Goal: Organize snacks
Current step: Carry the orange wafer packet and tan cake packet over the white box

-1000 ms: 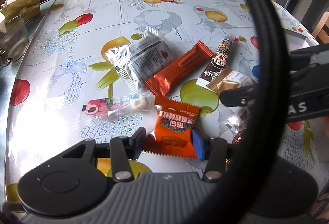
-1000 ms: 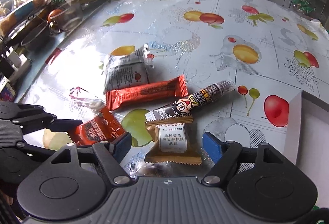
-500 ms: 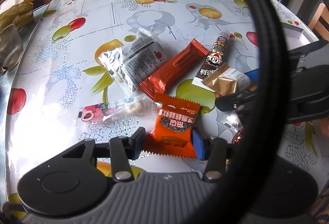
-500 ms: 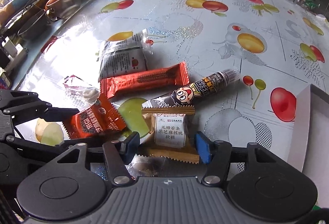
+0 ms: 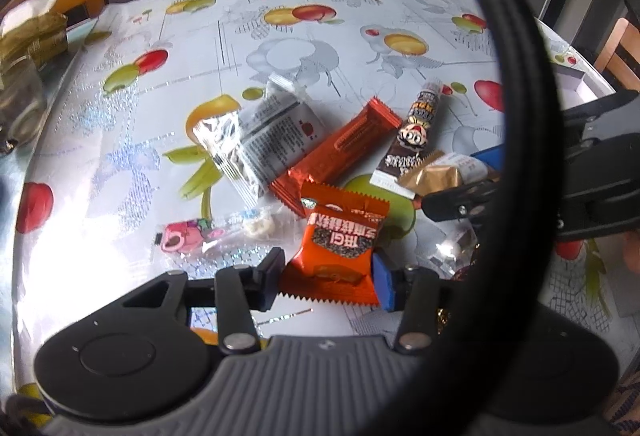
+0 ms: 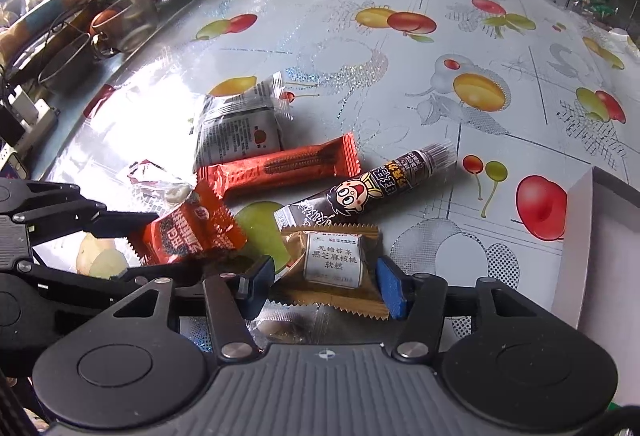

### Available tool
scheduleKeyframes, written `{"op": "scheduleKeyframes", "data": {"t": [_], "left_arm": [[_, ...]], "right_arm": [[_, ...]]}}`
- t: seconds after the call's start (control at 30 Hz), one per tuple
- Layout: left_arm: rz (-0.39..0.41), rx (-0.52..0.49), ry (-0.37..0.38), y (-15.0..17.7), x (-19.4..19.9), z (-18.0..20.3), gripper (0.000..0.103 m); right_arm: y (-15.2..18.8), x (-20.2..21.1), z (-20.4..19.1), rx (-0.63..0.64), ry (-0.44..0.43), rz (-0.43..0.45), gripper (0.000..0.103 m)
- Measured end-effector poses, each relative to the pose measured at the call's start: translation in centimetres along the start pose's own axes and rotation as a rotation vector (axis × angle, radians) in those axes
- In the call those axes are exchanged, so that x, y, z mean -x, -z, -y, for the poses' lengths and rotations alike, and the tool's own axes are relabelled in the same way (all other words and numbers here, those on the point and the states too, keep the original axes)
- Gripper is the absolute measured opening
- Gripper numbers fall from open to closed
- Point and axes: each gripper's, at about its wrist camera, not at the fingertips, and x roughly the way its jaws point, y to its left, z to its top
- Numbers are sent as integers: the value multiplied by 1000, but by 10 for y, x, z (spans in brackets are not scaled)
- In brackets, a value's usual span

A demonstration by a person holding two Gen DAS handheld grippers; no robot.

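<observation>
My left gripper [image 5: 326, 278] has its jaws closing, with both pads pressing the sides of an orange square snack packet [image 5: 340, 244]. That packet [image 6: 188, 232] also shows at the left of the right wrist view, tilted up between the black fingers. My right gripper [image 6: 326, 286] is closing too, its pads against a gold packet [image 6: 332, 260] with a white label. Behind these lie a silver packet [image 6: 236, 128], a long orange-red bar [image 6: 280, 168] and a brown tube [image 6: 372, 188] with a cartoon face. A pink clear-wrapped sweet [image 5: 208, 236] lies left of the orange packet.
A white box [image 6: 576, 248] stands at the right edge of the fruit-print tablecloth [image 6: 400, 76]. A clear-wrapped candy [image 6: 280, 328] lies under the right gripper. Glass bowls [image 6: 132, 20], a tissue pack and clutter line the left side. A black cable [image 5: 520, 116] loops across the left wrist view.
The right gripper's jaws have drawn in from wide apart until they meet the gold packet's sides. The left gripper keeps its hold on the orange packet, and neither hand has shifted.
</observation>
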Motion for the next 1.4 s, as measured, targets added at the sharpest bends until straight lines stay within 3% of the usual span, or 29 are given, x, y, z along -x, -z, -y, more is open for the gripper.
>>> {"op": "scheduleKeyframes", "data": {"t": [0.87, 1.4], "left_arm": [[31, 24, -10, -10, 15, 7, 44], [72, 7, 14, -28, 29, 23, 44]], "right_arm": [[8, 22, 7, -39, -35, 16, 50], [10, 48, 20, -74, -9, 70, 50]]}}
